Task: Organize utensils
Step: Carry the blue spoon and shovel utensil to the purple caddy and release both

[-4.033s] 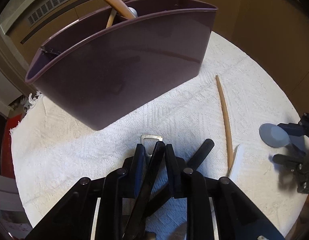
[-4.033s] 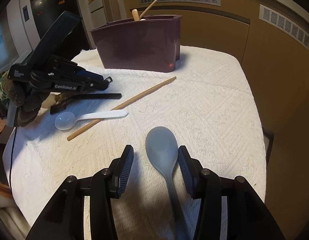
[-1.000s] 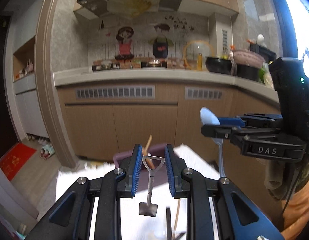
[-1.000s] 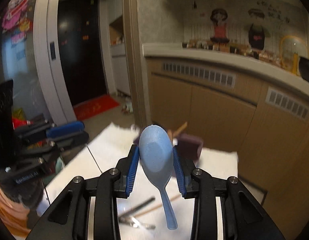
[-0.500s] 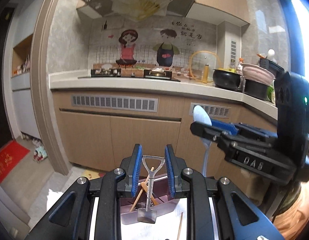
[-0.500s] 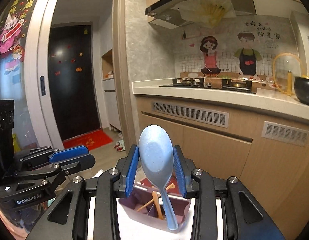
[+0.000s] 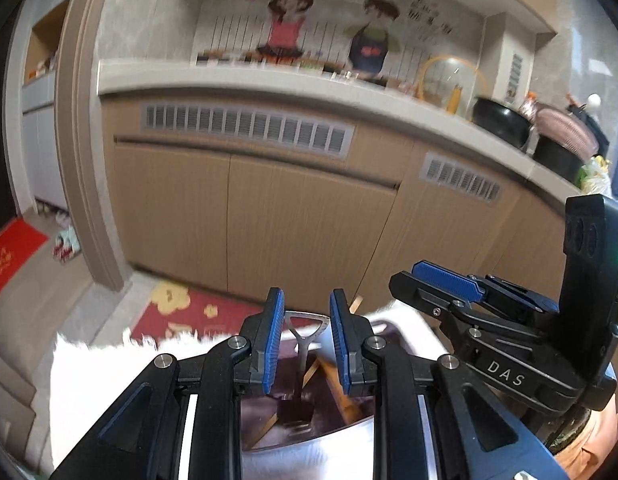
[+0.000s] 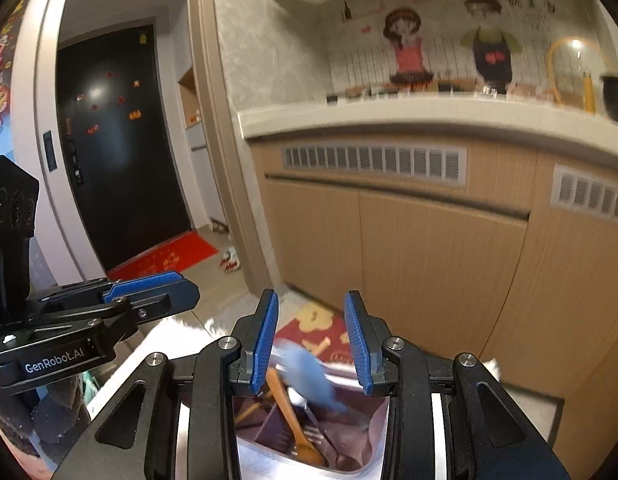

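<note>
Where both grippers rode higher, left gripper (image 7: pixel 305 336) holding opener (image 7: pixel 299 364), right gripper (image 8: pixel 311 338) unclear.

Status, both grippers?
Left gripper shut on small metal shovel-shaped utensil. Right gripper open, blue plastic spoon blurred, loose over maroon utensil holder. Nothing blocking.

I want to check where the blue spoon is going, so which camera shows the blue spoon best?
The right wrist view: the blue spoon sits blurred between the right gripper pads, tilted over the purple utensil holder. The left wrist view shows the right gripper from the side, but no spoon can be made out there.
</note>
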